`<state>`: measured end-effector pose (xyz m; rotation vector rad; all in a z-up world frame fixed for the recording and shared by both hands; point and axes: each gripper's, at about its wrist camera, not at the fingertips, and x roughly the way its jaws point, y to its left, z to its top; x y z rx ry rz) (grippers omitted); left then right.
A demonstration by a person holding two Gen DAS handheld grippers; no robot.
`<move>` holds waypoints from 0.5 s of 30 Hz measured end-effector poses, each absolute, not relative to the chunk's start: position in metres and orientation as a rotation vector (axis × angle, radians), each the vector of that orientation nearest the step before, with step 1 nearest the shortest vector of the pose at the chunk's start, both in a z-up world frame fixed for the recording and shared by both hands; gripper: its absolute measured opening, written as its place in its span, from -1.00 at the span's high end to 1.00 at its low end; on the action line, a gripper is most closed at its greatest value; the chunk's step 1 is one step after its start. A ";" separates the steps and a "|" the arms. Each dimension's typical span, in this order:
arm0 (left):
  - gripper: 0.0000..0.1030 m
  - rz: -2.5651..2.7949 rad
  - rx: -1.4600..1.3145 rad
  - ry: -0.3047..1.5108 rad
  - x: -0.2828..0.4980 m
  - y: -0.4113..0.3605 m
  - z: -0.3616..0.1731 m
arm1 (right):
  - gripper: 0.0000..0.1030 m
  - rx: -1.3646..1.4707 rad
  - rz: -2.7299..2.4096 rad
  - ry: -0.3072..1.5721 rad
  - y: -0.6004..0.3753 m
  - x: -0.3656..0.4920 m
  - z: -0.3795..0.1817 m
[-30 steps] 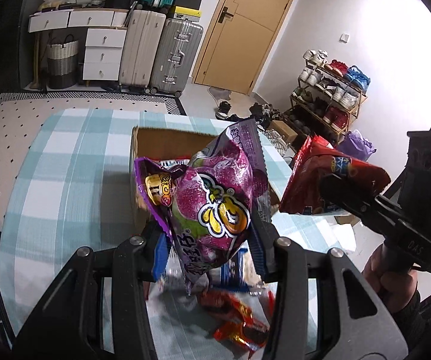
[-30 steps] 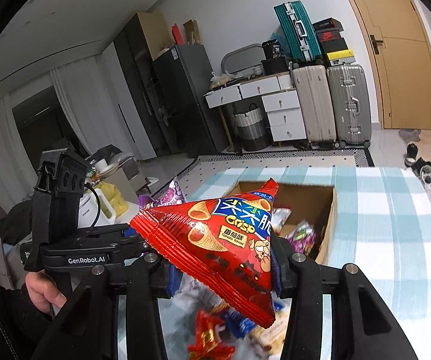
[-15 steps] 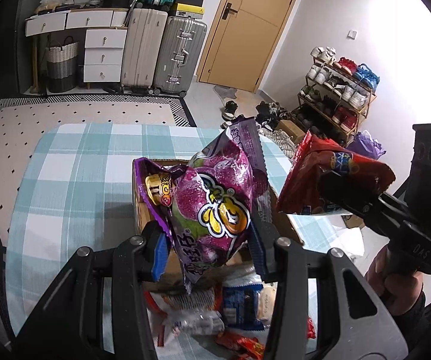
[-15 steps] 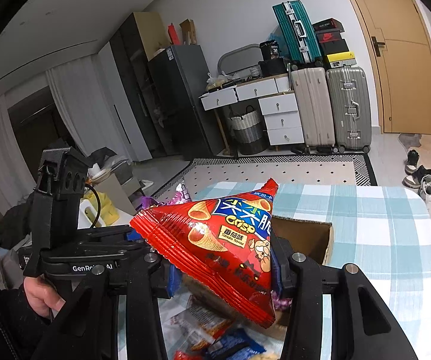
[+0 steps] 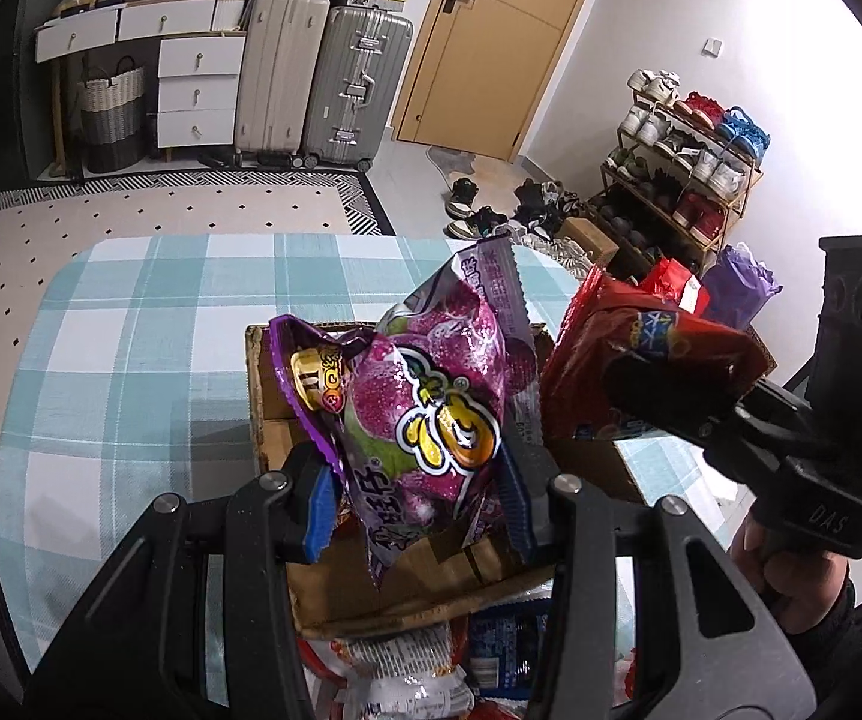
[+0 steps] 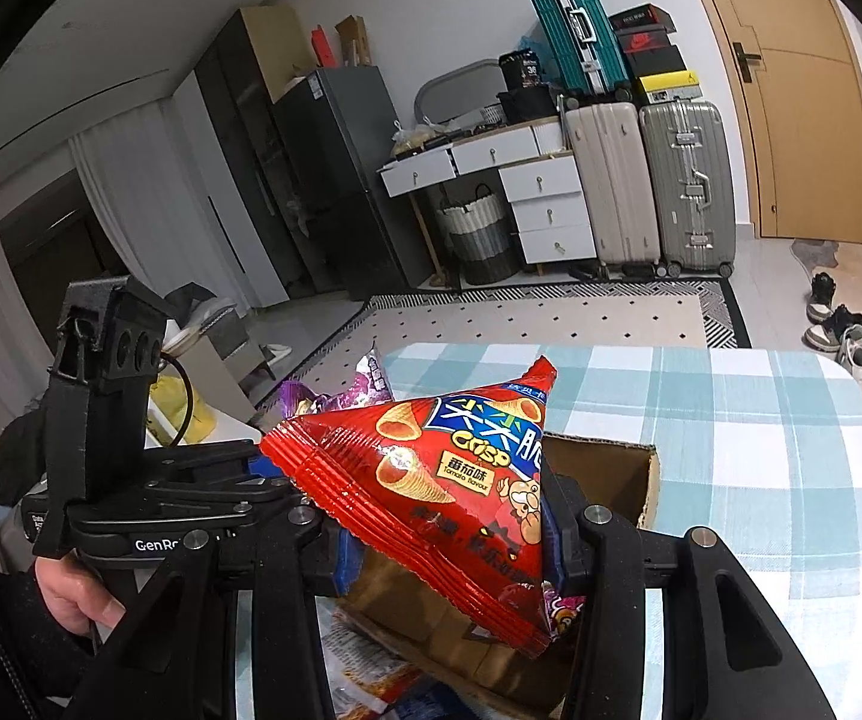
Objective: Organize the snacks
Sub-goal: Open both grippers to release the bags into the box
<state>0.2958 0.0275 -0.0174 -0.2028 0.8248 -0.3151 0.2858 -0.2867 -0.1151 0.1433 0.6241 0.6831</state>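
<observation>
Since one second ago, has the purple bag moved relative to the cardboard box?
Yes. The purple bag, shut in the left gripper, has advanced over the cardboard box.

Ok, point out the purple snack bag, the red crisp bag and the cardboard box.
purple snack bag (image 5: pixel 431 414), left wrist view, printed front.
red crisp bag (image 6: pixel 448 480), right wrist view, front panel.
cardboard box (image 5: pixel 407 588), left wrist view, near wall.

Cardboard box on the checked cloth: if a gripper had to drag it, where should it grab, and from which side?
Probably the cardboard box near wall: an upright thin edge that jaws could straddle from above. The left gripper, shut on the purple snack bag, hangs above it. Loose packets crowd its outer face, so a side approach looks blocked.
</observation>
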 end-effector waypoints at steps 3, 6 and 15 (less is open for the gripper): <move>0.13 -0.321 -0.185 0.858 0.306 0.022 -0.025 | 0.08 0.138 0.667 0.634 -0.287 0.294 -0.123; -0.25 -0.303 -0.151 0.891 0.315 0.016 -0.033 | -0.48 0.133 0.659 0.652 -0.288 0.301 -0.129; -0.54 -0.286 -0.154 0.848 0.302 0.022 -0.022 | -0.66 0.139 0.647 0.594 -0.301 0.292 -0.120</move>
